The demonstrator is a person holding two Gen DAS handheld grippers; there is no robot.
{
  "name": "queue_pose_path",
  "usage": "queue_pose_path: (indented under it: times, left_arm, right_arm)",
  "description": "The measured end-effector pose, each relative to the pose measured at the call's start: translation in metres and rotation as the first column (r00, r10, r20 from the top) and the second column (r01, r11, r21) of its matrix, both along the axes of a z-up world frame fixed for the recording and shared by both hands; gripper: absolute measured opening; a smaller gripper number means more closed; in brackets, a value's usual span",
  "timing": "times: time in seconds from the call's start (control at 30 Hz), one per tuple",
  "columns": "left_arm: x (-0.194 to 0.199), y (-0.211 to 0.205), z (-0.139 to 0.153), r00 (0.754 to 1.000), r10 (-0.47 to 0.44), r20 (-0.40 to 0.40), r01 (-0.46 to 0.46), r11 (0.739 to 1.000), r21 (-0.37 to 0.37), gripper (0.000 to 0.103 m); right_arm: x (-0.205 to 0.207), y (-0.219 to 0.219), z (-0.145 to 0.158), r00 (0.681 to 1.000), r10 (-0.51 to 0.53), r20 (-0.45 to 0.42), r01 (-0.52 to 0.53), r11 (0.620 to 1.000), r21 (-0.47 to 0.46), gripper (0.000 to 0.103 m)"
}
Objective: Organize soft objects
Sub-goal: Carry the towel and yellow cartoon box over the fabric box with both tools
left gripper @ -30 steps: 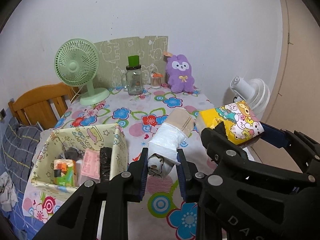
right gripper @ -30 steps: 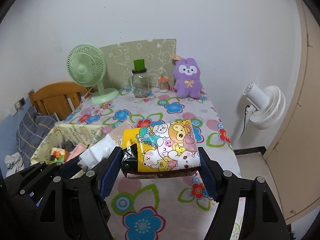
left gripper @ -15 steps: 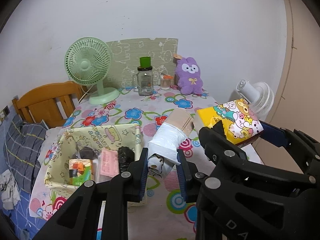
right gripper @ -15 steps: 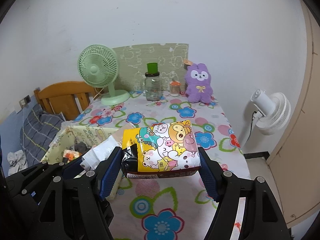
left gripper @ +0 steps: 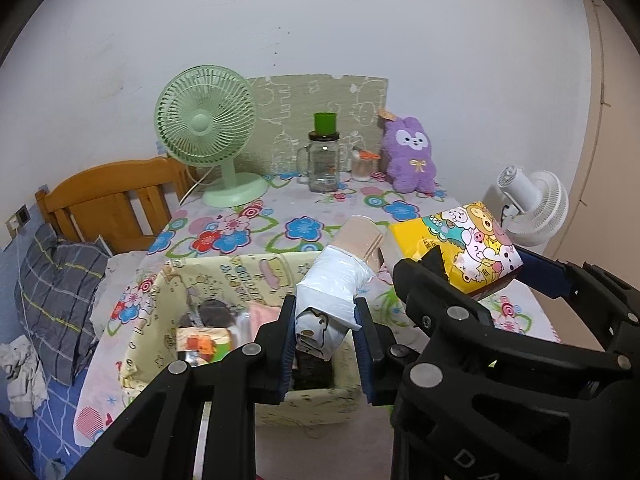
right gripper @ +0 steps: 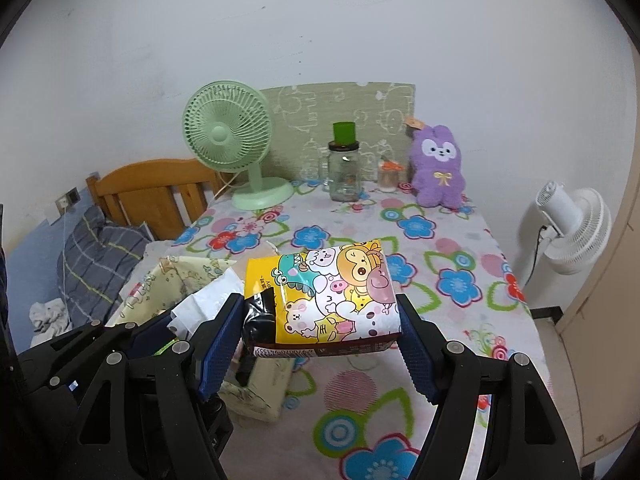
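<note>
My left gripper (left gripper: 325, 338) is shut on a white and beige soft pack (left gripper: 334, 288) and holds it over the right part of a pale yellow fabric basket (left gripper: 224, 270). The basket holds several small packs, among them an orange one (left gripper: 202, 344) and a pink one (left gripper: 262, 314). My right gripper (right gripper: 320, 342) is shut on a yellow cartoon-print tissue pack (right gripper: 326, 300) held above the floral table, just right of the basket (right gripper: 180, 276). The tissue pack also shows in the left wrist view (left gripper: 460, 248). A purple plush rabbit (right gripper: 438, 172) sits at the table's back.
A green desk fan (left gripper: 208, 132), a glass jar with a green lid (left gripper: 324, 160) and a small jar (left gripper: 362, 162) stand at the back by a patterned board. A white fan (right gripper: 572, 228) stands right of the table. A wooden headboard (left gripper: 108, 196) and bed lie left.
Both grippers have moved left and back with their packs. The basket now lies under my left gripper instead of to its left.
</note>
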State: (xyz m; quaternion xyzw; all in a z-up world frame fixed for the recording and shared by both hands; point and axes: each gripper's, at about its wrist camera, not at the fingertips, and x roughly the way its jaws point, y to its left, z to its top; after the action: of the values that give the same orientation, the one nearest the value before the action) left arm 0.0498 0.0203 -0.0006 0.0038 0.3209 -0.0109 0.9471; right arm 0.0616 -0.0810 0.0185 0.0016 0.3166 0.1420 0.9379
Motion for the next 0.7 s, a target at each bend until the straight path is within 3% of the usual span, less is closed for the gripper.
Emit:
queue_pose_path:
  times: [0.7]
  left_arm:
    - [0.036,0.066,-0.033,0.992,0.096,-0.079,-0.099,0.995,-0.024,0.027]
  right_arm:
    - [0.041,0.068,-0.031,0.993,0.079,-0.085,-0.080,0.997,-0.013,0.076]
